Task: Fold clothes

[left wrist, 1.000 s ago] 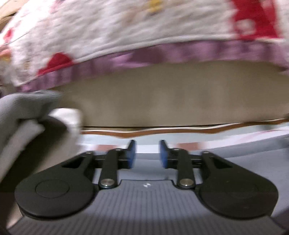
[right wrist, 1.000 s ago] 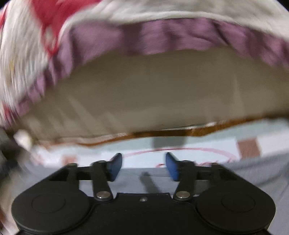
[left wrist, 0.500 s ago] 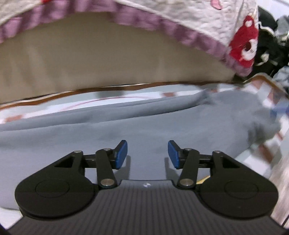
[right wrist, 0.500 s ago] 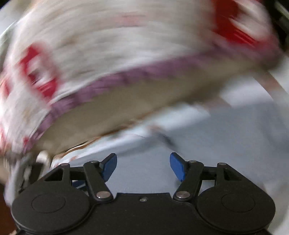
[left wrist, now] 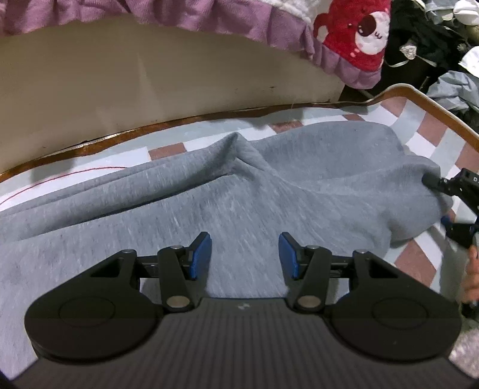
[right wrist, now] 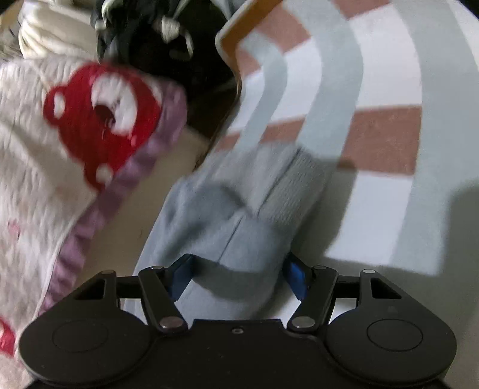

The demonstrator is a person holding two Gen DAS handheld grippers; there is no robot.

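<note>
1. A grey garment [left wrist: 269, 191] lies spread over a checked cloth [left wrist: 419, 140] of pale blue, white and pink squares that covers a table with a brown rim [left wrist: 119, 136].
2. In the left wrist view the garment runs from the left edge of the table toward its far right corner, with a raised fold near the middle, close to the far edge.
3. The left gripper [left wrist: 245, 254] hangs over the garment's near part with its blue pads apart at a middling gap. Nothing is between them; the grey cloth lies below.
4. At the right edge of that view, the right gripper [left wrist: 449, 206] meets the garment's right end, and part of a hand [left wrist: 471, 278] shows just below it.
5. In the right wrist view, blurred, the right gripper [right wrist: 236, 276] has a bunched end of the garment [right wrist: 239, 209] between its pads. The jaws are closing; whether the pads already press the cloth I cannot tell.
6. A ribbed cuff [right wrist: 296, 191] shows on that bunched end, lying on the checked cloth near the table's corner.
7. Beyond the far edge hangs a white quilt [right wrist: 30, 125] with a purple frill [left wrist: 209, 21] and a red bear patch [left wrist: 356, 33].
8. Past the far right corner lies a heap of dark clothes [left wrist: 425, 39].
</note>
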